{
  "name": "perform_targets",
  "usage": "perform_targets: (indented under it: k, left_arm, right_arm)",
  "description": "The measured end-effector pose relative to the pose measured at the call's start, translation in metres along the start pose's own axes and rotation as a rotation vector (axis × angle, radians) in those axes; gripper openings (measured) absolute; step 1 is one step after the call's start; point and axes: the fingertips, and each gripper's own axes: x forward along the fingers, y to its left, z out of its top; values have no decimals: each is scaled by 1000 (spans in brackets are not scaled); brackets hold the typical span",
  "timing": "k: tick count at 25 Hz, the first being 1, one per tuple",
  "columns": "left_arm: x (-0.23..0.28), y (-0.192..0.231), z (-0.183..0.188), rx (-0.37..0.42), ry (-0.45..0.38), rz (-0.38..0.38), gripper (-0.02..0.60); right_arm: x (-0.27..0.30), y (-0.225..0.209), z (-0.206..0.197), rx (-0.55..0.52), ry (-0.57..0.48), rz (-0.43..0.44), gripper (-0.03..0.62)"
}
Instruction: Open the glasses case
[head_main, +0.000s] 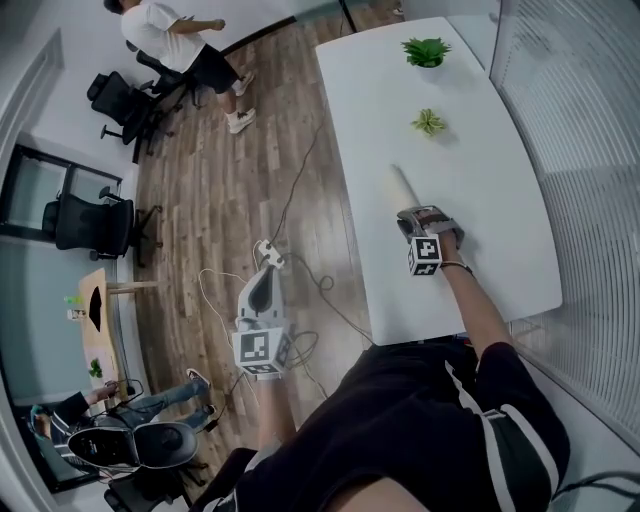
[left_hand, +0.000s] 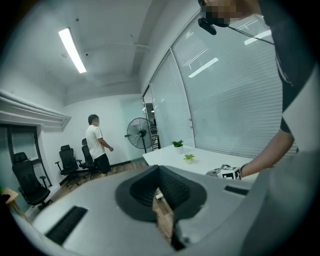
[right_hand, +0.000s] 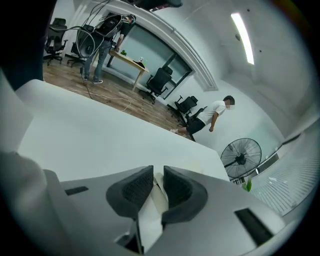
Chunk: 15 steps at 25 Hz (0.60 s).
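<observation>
At the lower left of centre in the head view, my left gripper (head_main: 264, 282) hangs over the wood floor (head_main: 215, 190), clear of the table. Its own view shows the fingertips together with nothing between them, and only a sliver of floor shows through lower down. To the right, my right gripper (head_main: 415, 216) rests at the white table (head_main: 470, 130), its jaws closed on the near end of the glasses case (head_main: 402, 186). The case is a slim cream shape lying on the tabletop, reaching toward the top of the frame. The gripper hides that near end in the head view, and the right gripper view gives me only a pale strip of case between the dark pads, so I cannot make out a lid seam or hinge. Across the room from the left there are black office chairs (head_main: 85, 225), a standing person (head_main: 170, 35) in a white shirt at the upper left, and loose cables (head_main: 300, 190) trailing over the boards. Two small green plants (head_main: 427, 50) sit at the table's far end, and a glass wall (head_main: 580, 130) with blinds runs down the right edge. My own dark clothing cuts off the table's near edge at the bottom.
</observation>
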Motion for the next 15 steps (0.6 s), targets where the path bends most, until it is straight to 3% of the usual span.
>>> perform_targets:
  k: [7,11,15]
  left_arm:
    - [10,-3,-2,1,8,-22,-2]
    - [15,-8,2,7,-4,-41,-2]
    - [27,-13,7,11,-7,-49,-2]
  right_arm:
    - [-16,-24,10,57,-31,-69,43]
    - [-32,-52,-3,203,-31,-143,38]
    - [-35,-72,-51,402,12,-191,35]
